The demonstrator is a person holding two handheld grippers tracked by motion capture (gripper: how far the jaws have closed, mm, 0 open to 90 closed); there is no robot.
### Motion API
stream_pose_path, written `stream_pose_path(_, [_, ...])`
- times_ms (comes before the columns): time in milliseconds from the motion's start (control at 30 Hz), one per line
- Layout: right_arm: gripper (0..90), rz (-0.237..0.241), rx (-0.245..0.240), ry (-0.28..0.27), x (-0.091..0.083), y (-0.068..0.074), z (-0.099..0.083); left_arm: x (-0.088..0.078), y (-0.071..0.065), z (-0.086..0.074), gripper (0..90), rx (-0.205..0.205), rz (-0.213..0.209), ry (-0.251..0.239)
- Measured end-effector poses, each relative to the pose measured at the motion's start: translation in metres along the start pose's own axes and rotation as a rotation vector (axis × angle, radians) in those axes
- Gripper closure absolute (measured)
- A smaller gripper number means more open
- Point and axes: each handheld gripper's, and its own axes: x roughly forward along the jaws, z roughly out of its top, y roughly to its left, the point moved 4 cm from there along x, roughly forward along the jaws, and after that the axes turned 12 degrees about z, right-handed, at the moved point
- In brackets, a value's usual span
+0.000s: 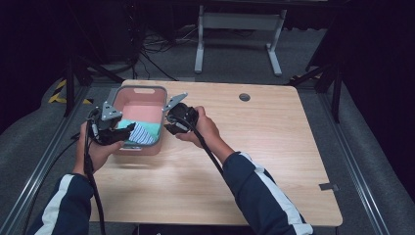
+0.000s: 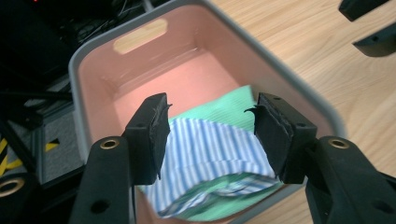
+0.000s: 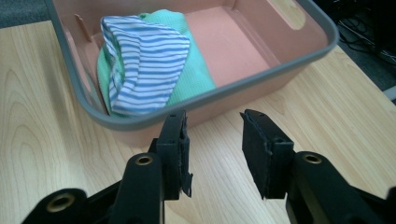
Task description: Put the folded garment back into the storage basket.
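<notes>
While a pink bin with a grey rim sits near the far left corner of the desk, a blue-and-white striped cloth lies on a green cloth at the bin's near end. The left gripper hangs over that end with its jaws spread wide, the striped cloth below and between them, contact unclear. The right gripper rests just outside the bin's right wall, jaws apart and empty, the cloths lying beyond the rim
</notes>
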Motion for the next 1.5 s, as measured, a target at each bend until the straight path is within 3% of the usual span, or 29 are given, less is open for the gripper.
stream_pose_path(233, [60.1,-0.028,0.0,0.006,-0.023,-0.005,-0.011,-0.005,-0.018,0.005,44.7,0.031,-0.03,-0.018])
stream_pose_path(567, [57.9,-0.064,-0.012,0.03,-0.048,-0.009,-0.033,-0.011,-0.04,0.009,43.8,0.044,-0.079,-0.045])
stream_pose_path(1067, [54.9,-0.095,-0.005,0.054,-0.078,-0.008,-0.074,-0.019,-0.078,0.005,42.9,0.118,-0.15,-0.08])
stream_pose_path(1500, [51.8,-0.113,0.003,0.061,-0.1,-0.005,-0.111,-0.016,-0.11,-0.005,38.3,0.181,-0.208,-0.066])
